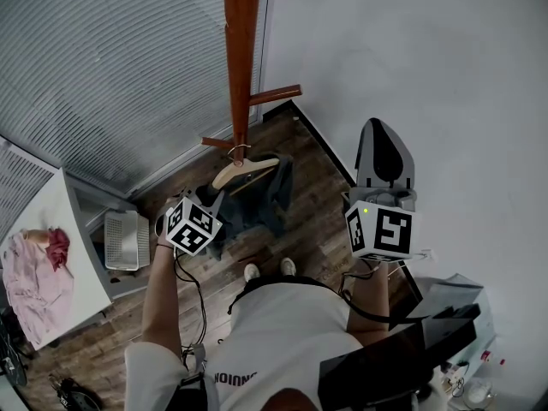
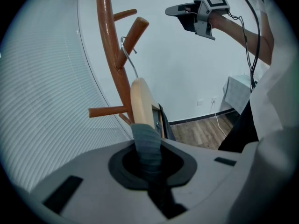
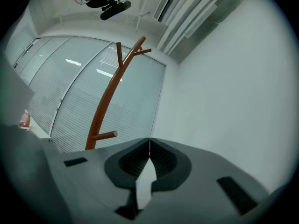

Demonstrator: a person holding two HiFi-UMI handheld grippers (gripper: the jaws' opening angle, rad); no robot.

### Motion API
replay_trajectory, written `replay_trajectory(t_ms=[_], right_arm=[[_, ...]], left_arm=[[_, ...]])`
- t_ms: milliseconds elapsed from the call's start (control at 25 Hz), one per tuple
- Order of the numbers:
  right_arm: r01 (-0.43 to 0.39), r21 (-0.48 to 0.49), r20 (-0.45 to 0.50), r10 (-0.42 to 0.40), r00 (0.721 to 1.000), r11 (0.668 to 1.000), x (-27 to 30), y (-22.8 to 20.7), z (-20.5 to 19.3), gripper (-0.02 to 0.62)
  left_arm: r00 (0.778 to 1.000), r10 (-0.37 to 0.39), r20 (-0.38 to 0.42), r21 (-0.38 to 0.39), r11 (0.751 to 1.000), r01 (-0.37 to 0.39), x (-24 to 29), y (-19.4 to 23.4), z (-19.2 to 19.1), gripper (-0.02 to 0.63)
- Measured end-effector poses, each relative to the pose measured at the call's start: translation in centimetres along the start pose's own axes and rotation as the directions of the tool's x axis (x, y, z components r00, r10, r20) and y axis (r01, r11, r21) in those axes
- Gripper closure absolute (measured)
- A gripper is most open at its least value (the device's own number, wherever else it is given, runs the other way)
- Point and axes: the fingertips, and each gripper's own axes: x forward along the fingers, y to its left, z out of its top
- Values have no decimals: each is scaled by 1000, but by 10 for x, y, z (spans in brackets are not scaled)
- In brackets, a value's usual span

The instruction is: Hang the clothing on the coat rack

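The grey garment (image 1: 270, 191) hangs on a wooden hanger (image 1: 244, 171) hooked over a peg of the coat rack (image 1: 241, 58). The left claw (image 2: 148, 153) pinches its fabric. The right claw (image 3: 148, 146) is closed and empty. Pink clothes (image 1: 38, 281) lie on the white surface (image 1: 81, 255). The lettering on the person's shirt (image 1: 282, 332) possibly reads "UNION".

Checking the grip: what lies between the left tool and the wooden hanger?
A fold of grey clothing, pinched in the left tool and running up to the hanger, seen in the left gripper view.

Left middle of my head view: white table (image 1: 75, 229), basket (image 1: 125, 240) beside it; blinds (image 1: 111, 67) upper left; wood floor (image 1: 318, 229) centre.
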Motion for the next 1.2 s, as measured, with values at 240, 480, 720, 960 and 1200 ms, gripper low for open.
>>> replay_trajectory(t_ms=[240, 480, 720, 960, 1200], right_arm=[[4, -5, 0, -4, 1000, 1000, 1, -1, -1, 574], [-4, -14, 7, 4, 1000, 1000, 3, 2, 0, 575], [-2, -27, 8, 2, 1000, 1000, 3, -1, 0, 574], [15, -28, -10, -15, 1000, 999, 3, -1, -1, 574], [15, -36, -8, -15, 1000, 999, 3, -1, -3, 574]], left_arm=[[1000, -19, 5, -37, 999, 19, 5, 0, 1, 569], [999, -35, 33, -78, 996, 38, 10, 3, 1, 563], [998, -43, 42, -95, 994, 47, 14, 5, 2, 561], [999, -31, 36, -87, 996, 34, 19, 10, 1, 561], [999, -14, 31, -87, 996, 17, 25, 13, -1, 561]])
